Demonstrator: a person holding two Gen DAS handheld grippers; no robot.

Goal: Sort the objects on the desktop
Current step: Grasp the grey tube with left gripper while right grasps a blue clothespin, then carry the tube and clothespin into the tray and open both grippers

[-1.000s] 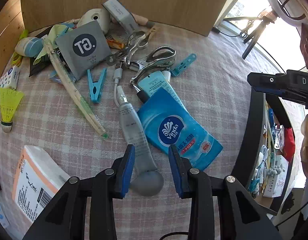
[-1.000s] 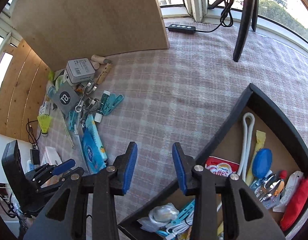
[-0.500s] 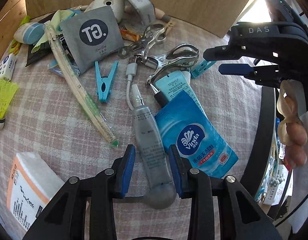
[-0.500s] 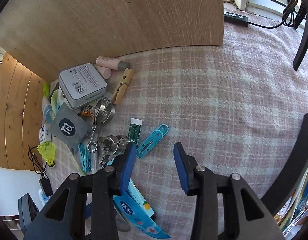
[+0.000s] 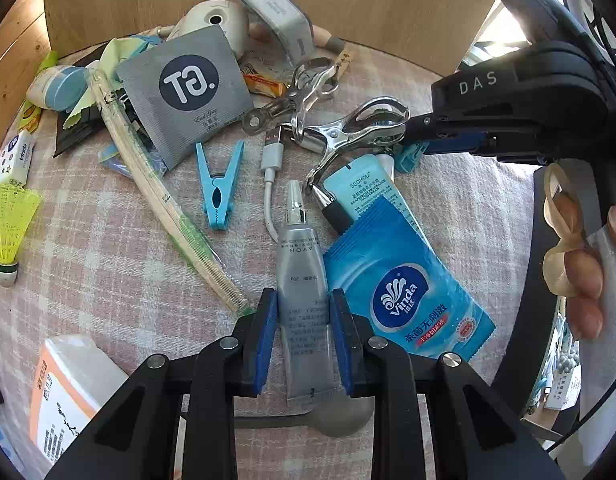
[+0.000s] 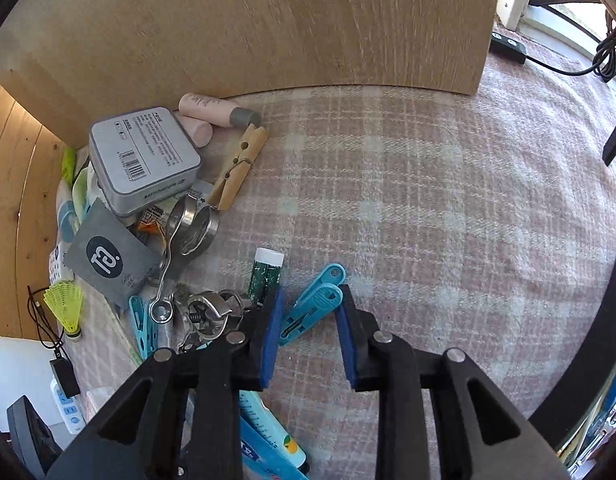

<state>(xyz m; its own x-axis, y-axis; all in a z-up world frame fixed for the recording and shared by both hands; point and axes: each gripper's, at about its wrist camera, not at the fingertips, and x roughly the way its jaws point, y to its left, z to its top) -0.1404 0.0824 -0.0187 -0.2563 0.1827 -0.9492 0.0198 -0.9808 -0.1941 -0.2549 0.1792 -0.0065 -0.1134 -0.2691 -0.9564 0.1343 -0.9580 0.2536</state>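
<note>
A grey Avon tube (image 5: 300,256) lies on the checked cloth, nozzle pointing away. My left gripper (image 5: 302,296) points steeply down over it. Its jaws are closing and the blue pads (image 5: 268,320) press on both sides of the tube's body. A teal plastic clip (image 6: 312,308) lies slantwise at the edge of the pile. My right gripper (image 6: 312,292) straddles it with its jaws closing, and the pads touch the clip's two ends. In the left wrist view the right gripper (image 5: 440,144) reaches in from the right, over the same teal clip (image 5: 408,156).
A blue Vinda wipes pack (image 5: 400,296) touches the tube's right side. Metal clamps (image 5: 348,124), a blue peg (image 5: 220,188), a grey pouch (image 5: 188,84) and a tin box (image 6: 144,160) crowd the pile. The black tray rim (image 6: 588,340) is at the right. A wooden board (image 6: 268,20) stands behind.
The left gripper sank slightly and its jaws narrowed onto the grey tube. The right gripper swung from the black tray to the pile, came down over the teal clip, and its jaws narrowed.
</note>
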